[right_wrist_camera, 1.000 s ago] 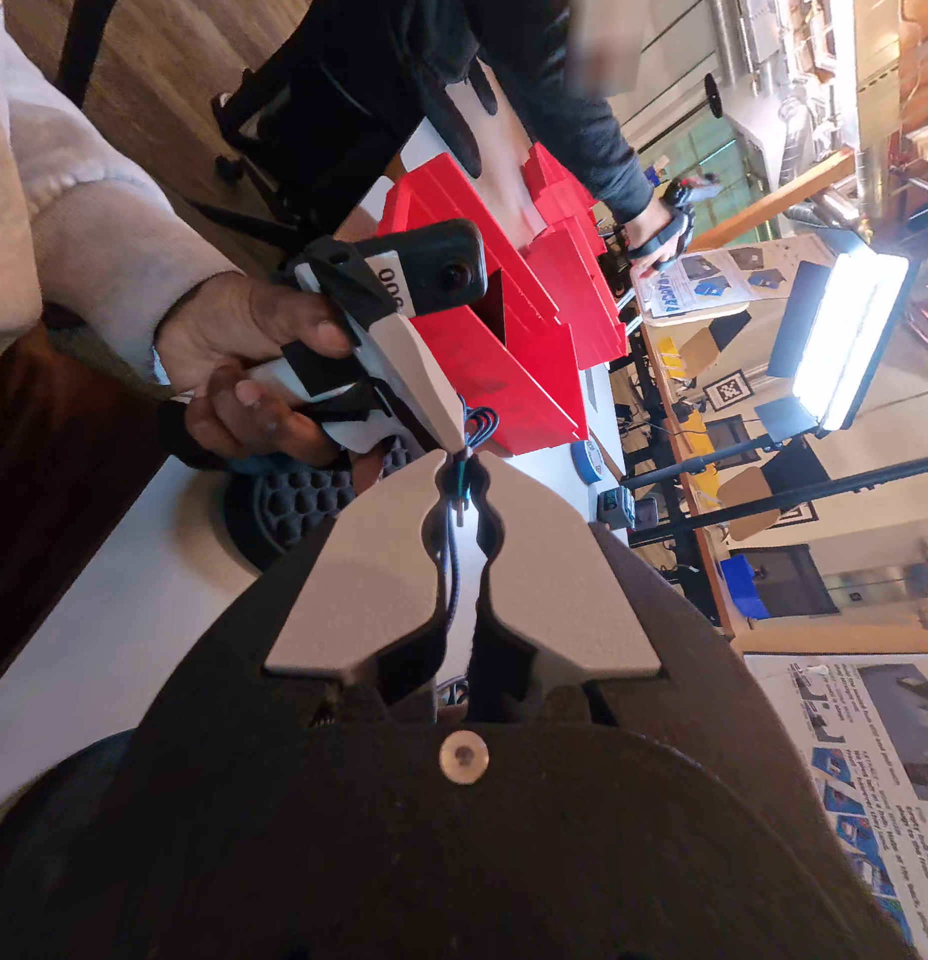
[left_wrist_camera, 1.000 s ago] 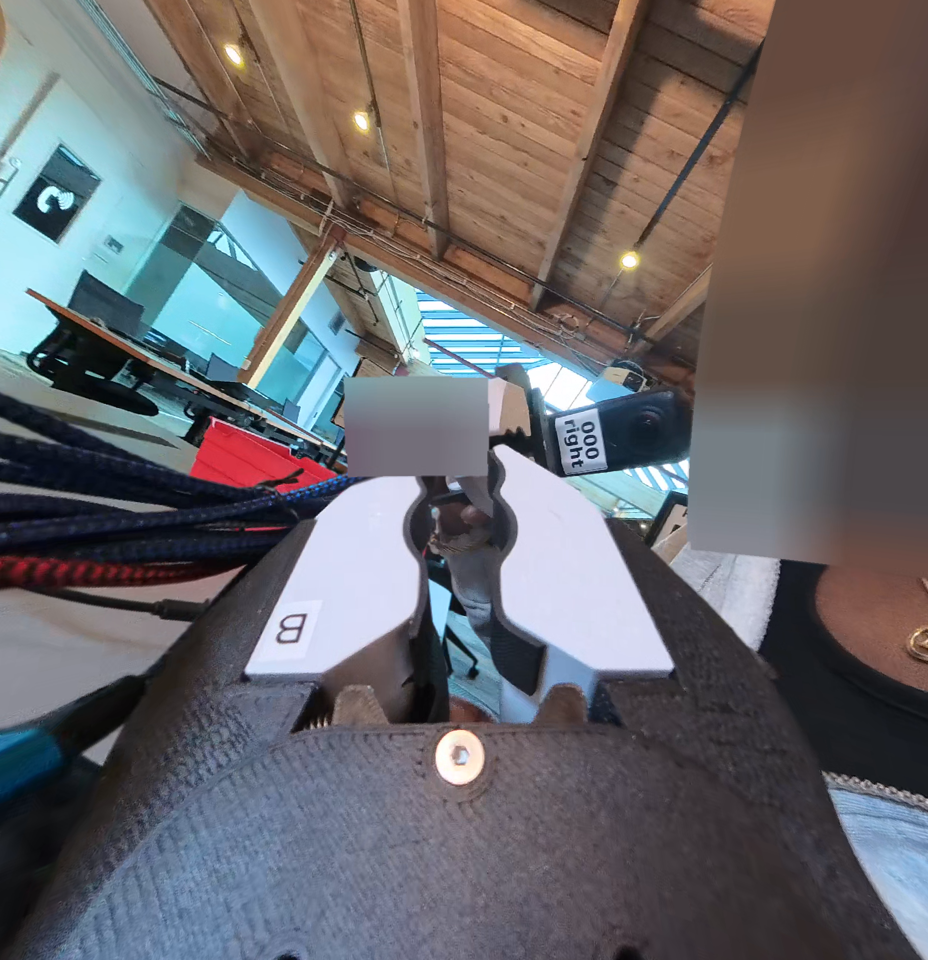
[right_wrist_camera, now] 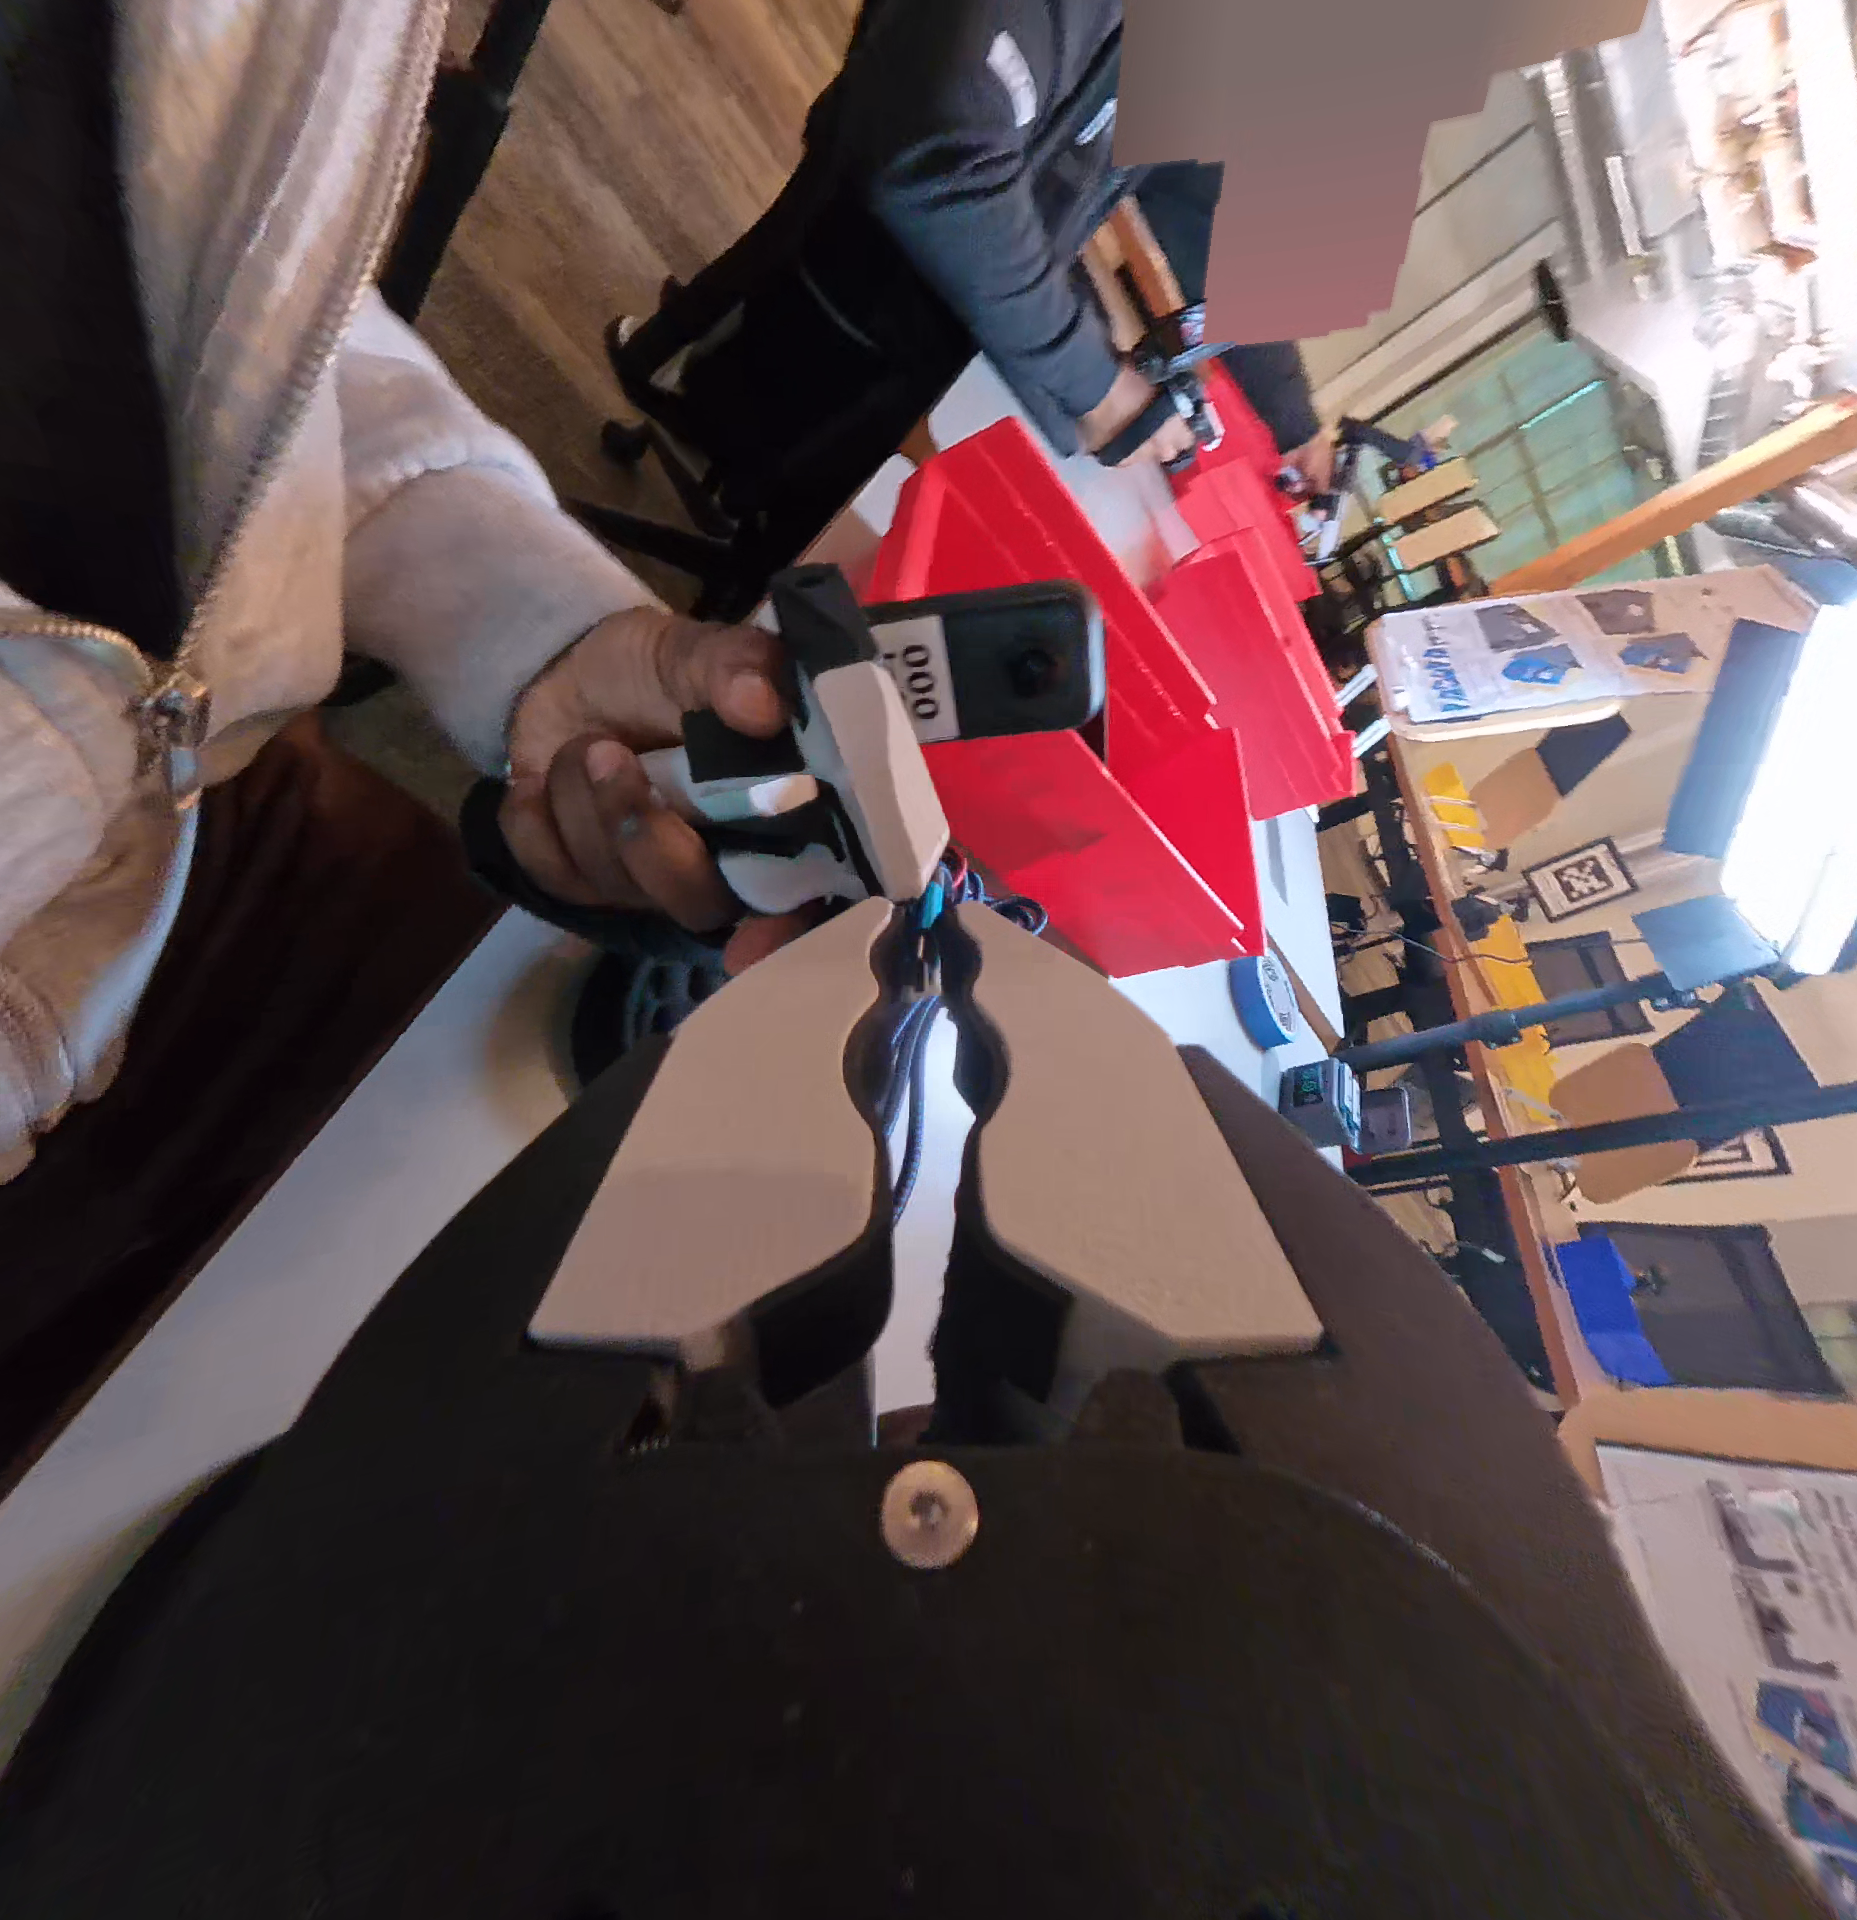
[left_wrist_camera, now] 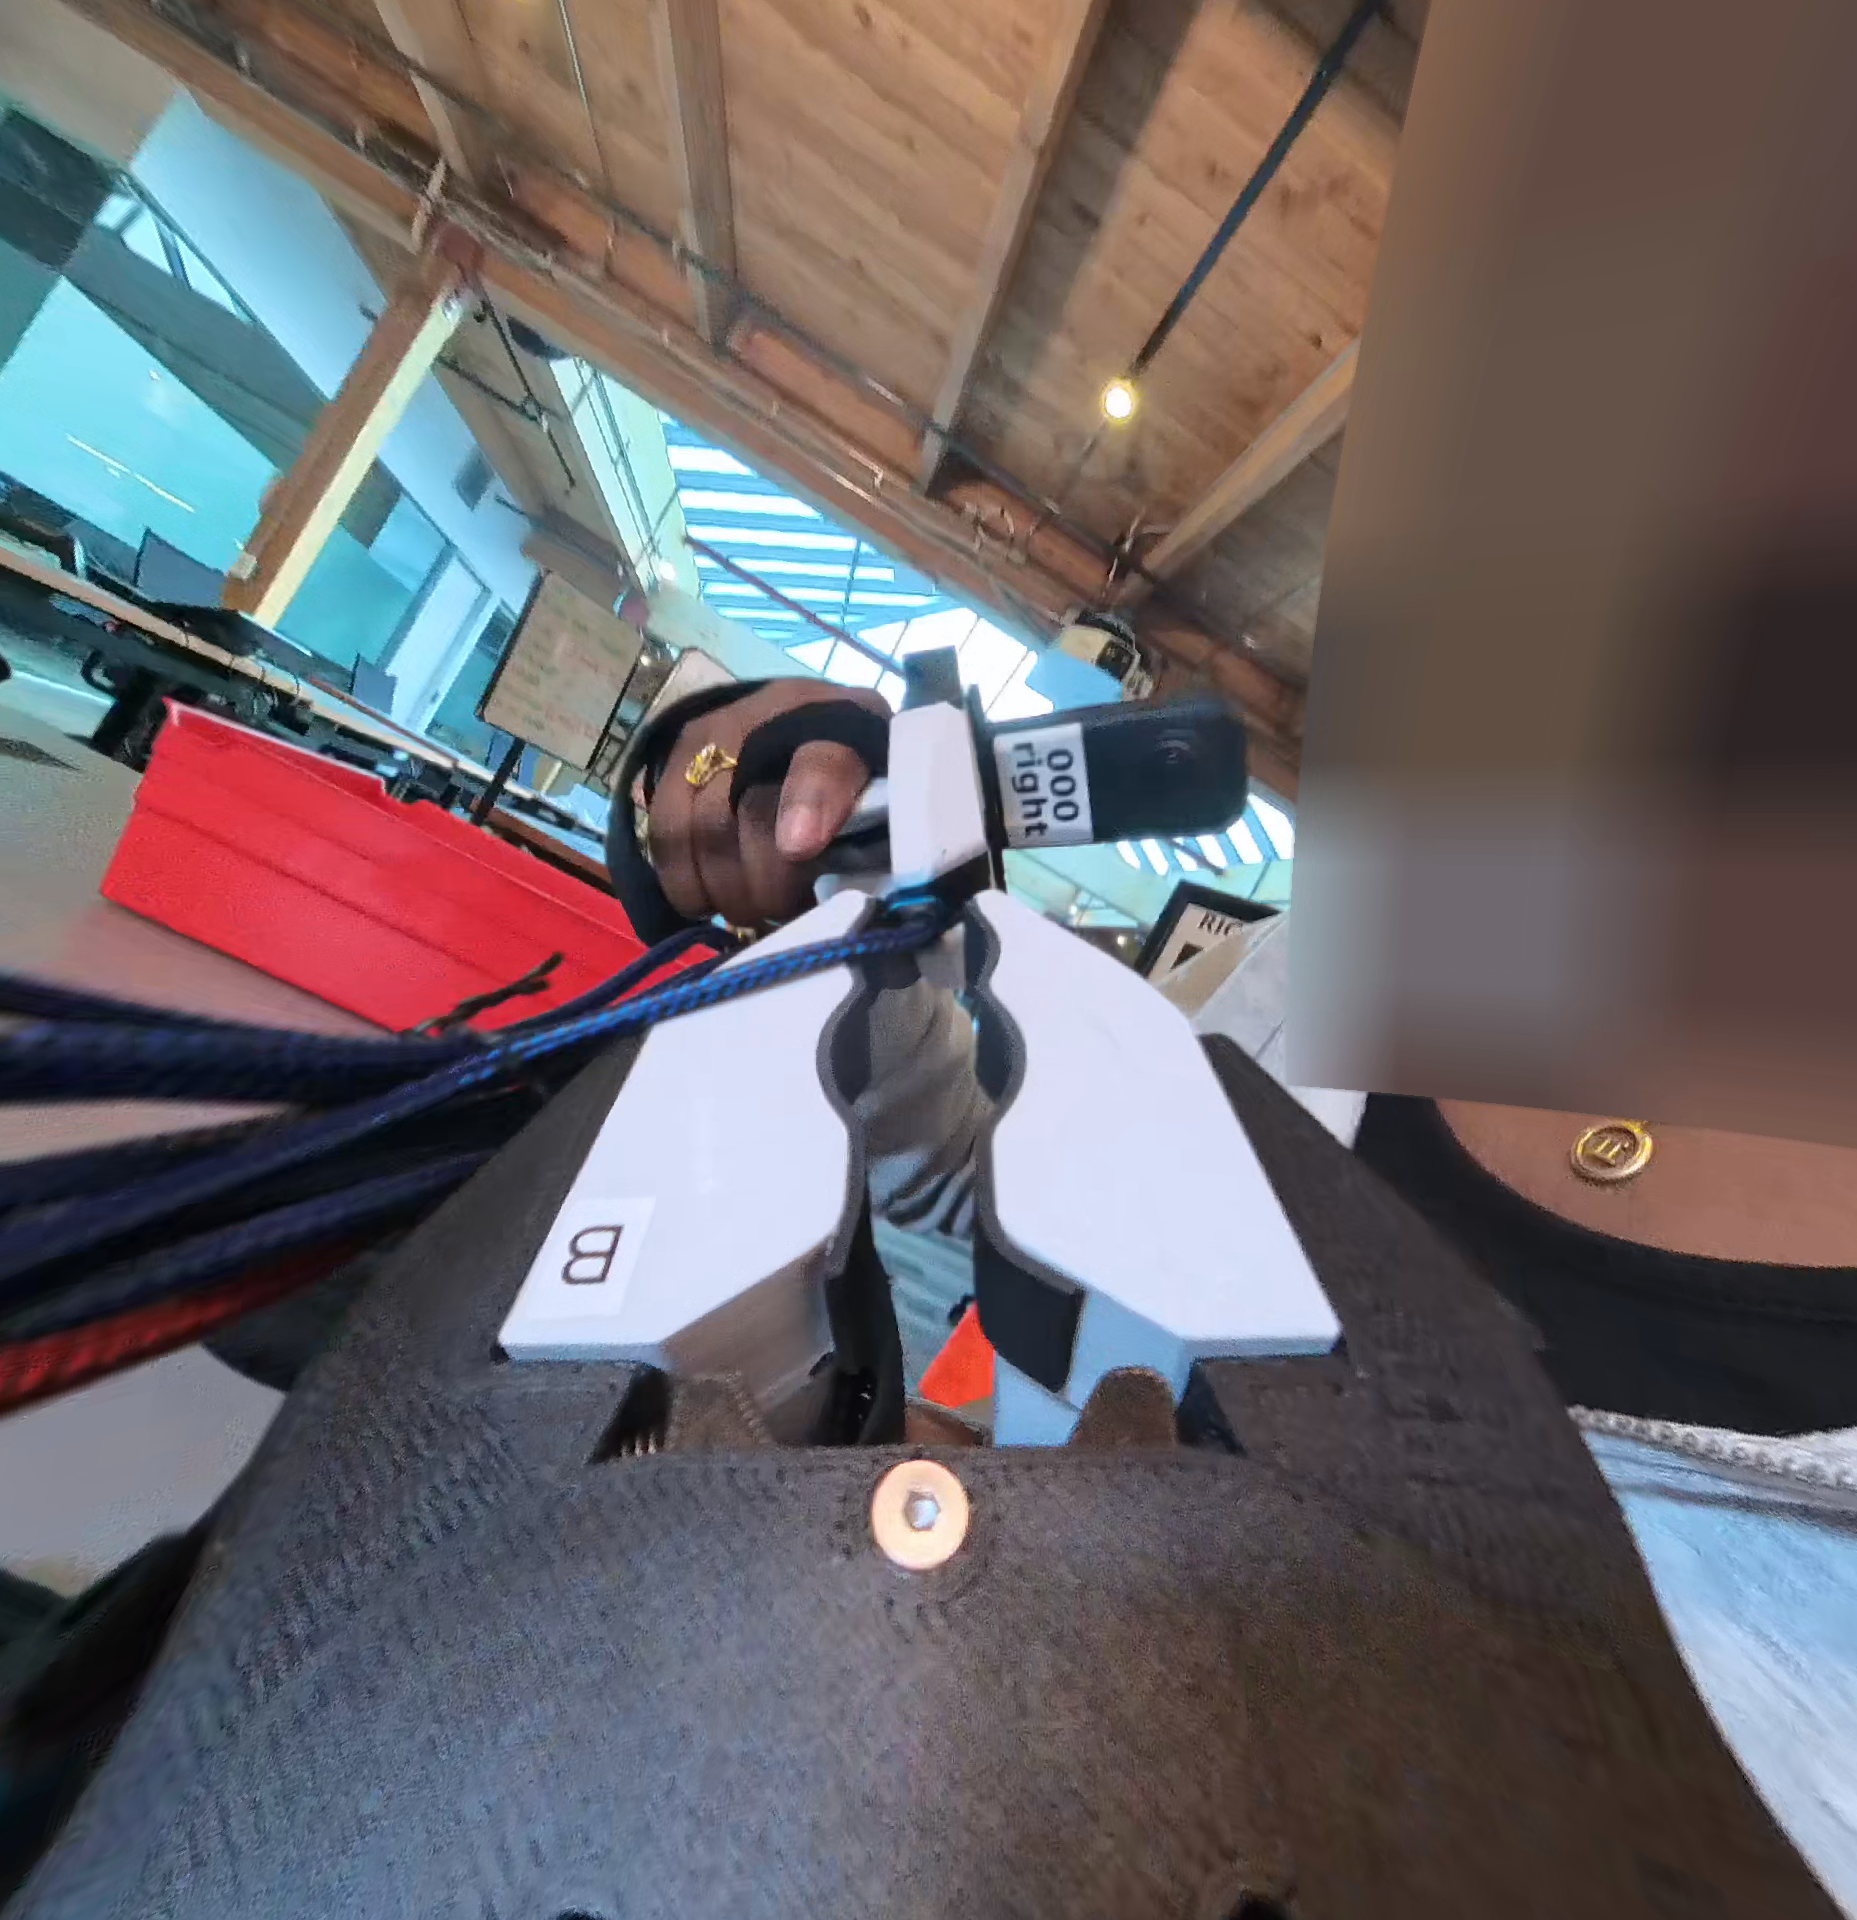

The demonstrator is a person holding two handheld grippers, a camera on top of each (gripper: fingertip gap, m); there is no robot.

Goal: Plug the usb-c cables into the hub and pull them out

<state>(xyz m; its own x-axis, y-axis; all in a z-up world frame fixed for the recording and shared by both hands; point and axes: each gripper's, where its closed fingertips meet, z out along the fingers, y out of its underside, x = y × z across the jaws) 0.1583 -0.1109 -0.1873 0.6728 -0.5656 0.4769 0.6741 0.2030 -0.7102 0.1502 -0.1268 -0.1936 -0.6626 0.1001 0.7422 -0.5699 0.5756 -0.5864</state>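
Observation:
Both grippers meet tip to tip above the white table (right_wrist_camera: 280, 1278). In the left wrist view, my left gripper (left_wrist_camera: 924, 914) is closed on the end of a blue braided usb-c cable (left_wrist_camera: 716, 987) that runs in from a cable bundle (left_wrist_camera: 176, 1164) on the left. The right gripper's body (left_wrist_camera: 939, 790) and a hand are just beyond. In the right wrist view, my right gripper (right_wrist_camera: 924, 920) is shut on a dark plug, with a blue cable (right_wrist_camera: 908, 1101) running back between its fingers. The left gripper's finger (right_wrist_camera: 877, 779) touches from above, with teal, red and blue cable ends (right_wrist_camera: 955, 888) at the meeting point. The hub is hidden.
Red bins (right_wrist_camera: 1059, 790) stand on the table behind the grippers and also show in the left wrist view (left_wrist_camera: 363, 862). A blue tape roll (right_wrist_camera: 1267, 1003) and a black honeycomb disc (right_wrist_camera: 654, 987) lie nearby. Another person (right_wrist_camera: 986, 208) works at the far end. A bright light panel (right_wrist_camera: 1807, 790) stands right.
The grippers have closed in on each other. A blue cable now stretches from the bundle to my left gripper's tips. The hand with the right gripper shows larger and nearer.

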